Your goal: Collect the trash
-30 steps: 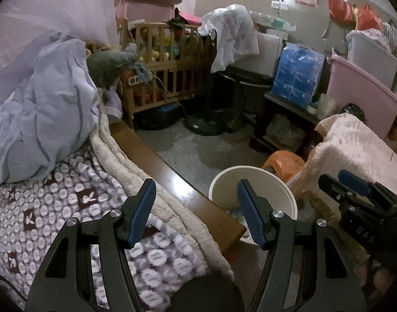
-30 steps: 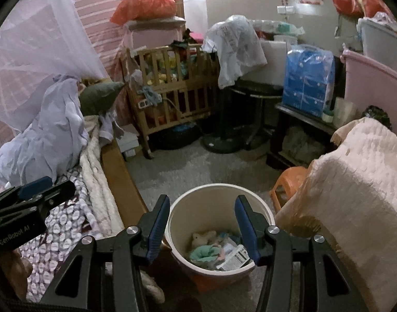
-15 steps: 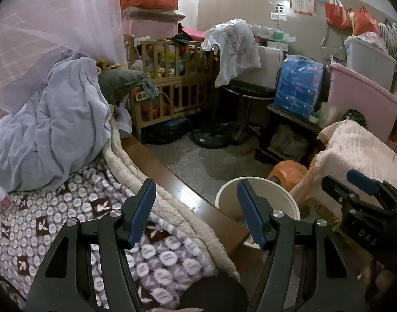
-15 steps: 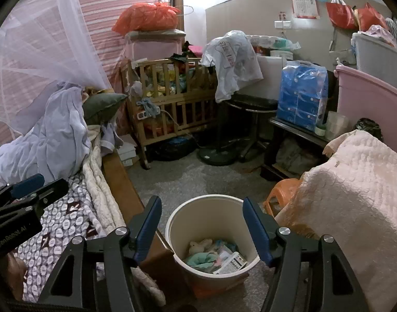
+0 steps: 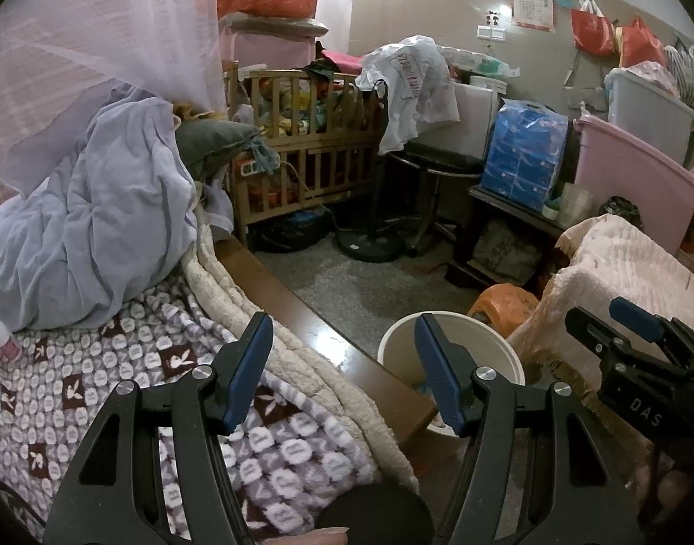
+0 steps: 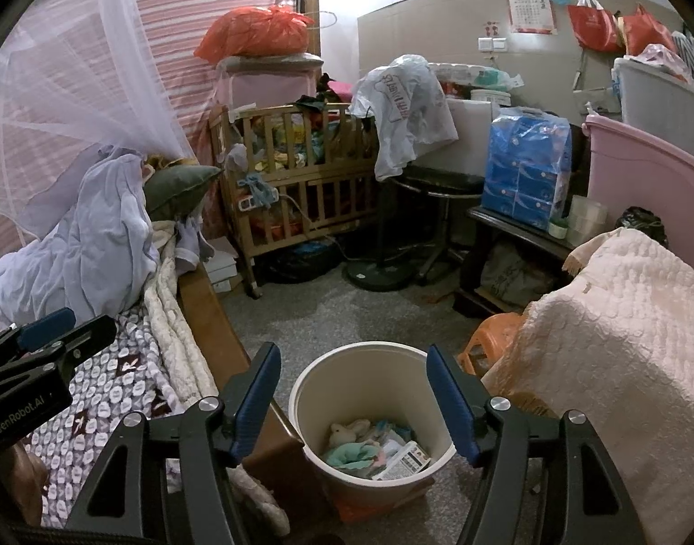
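Right hand-held gripper (image 6: 354,397) over the cream bin (image 6: 301,390) on the floor beside the bed's wooden edge (image 6: 220,340), jaws just widened, nothing between them, trash (image 6: 374,449) inside; left hand-held gripper (image 5: 342,365) open, empty, above that edge.

A cream round trash bin (image 6: 369,408) stands upright on the floor, holding crumpled wrappers and paper (image 6: 374,447).

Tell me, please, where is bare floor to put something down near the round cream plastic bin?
The grey speckled floor is bare between the round cream plastic bin, the wooden slatted cot and the black round stand base. It is crowded to the right of the bin, by the orange plastic stool and the cream textured blanket.
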Demonstrator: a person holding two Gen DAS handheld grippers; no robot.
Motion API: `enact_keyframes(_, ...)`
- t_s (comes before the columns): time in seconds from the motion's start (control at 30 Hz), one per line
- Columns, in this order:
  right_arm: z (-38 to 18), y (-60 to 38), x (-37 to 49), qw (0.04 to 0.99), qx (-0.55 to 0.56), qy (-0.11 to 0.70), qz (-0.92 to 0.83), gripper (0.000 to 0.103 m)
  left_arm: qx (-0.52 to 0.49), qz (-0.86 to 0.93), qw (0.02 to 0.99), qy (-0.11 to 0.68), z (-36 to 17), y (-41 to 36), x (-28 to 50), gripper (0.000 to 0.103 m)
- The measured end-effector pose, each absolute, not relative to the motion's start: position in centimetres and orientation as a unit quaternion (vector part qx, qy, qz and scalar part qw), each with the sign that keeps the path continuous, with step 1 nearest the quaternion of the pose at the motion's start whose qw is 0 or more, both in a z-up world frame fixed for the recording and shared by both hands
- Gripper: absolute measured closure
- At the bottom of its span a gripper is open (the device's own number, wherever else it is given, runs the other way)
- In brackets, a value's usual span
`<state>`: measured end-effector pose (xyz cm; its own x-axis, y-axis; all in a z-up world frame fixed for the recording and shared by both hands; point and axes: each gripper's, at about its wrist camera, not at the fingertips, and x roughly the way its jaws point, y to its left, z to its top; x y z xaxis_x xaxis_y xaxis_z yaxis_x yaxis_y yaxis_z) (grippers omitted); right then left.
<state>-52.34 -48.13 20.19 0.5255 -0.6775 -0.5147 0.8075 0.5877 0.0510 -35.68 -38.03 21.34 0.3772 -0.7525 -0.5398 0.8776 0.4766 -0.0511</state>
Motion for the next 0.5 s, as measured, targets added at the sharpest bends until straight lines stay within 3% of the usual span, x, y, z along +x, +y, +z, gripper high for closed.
enact_keyframes(0.5, 20.12, -48.5, -51.96, 0.861, 0.145, 0.231, -0.429, 0.037, 0.123, -0.495, 0.82, 0.259, 20.88, -38.17, -35.72, 0.039)
